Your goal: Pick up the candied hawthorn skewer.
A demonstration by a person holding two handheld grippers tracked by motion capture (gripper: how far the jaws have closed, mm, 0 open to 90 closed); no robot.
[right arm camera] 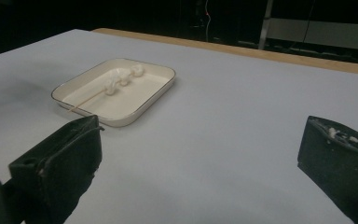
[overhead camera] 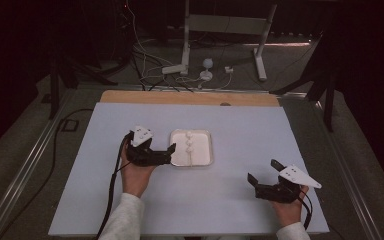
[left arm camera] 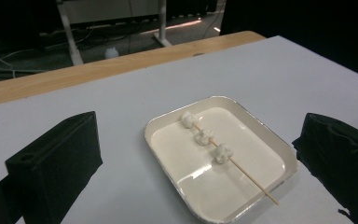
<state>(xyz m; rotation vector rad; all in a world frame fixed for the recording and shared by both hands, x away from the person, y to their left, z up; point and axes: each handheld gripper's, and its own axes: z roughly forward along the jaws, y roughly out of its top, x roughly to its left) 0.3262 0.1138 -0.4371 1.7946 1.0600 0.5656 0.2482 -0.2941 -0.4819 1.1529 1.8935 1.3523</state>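
Left gripper [overhead camera: 171,152] jaws wide apart, held low and level. Right gripper [overhead camera: 262,171] likewise gaping, empty, well apart from it.

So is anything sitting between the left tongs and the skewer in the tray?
Nothing visible. The left tongs are open beside the tray, and only bare sheet and the tray's low rim lie between them and the skewer with its three white pieces. The right tongs are open, well off to the side.
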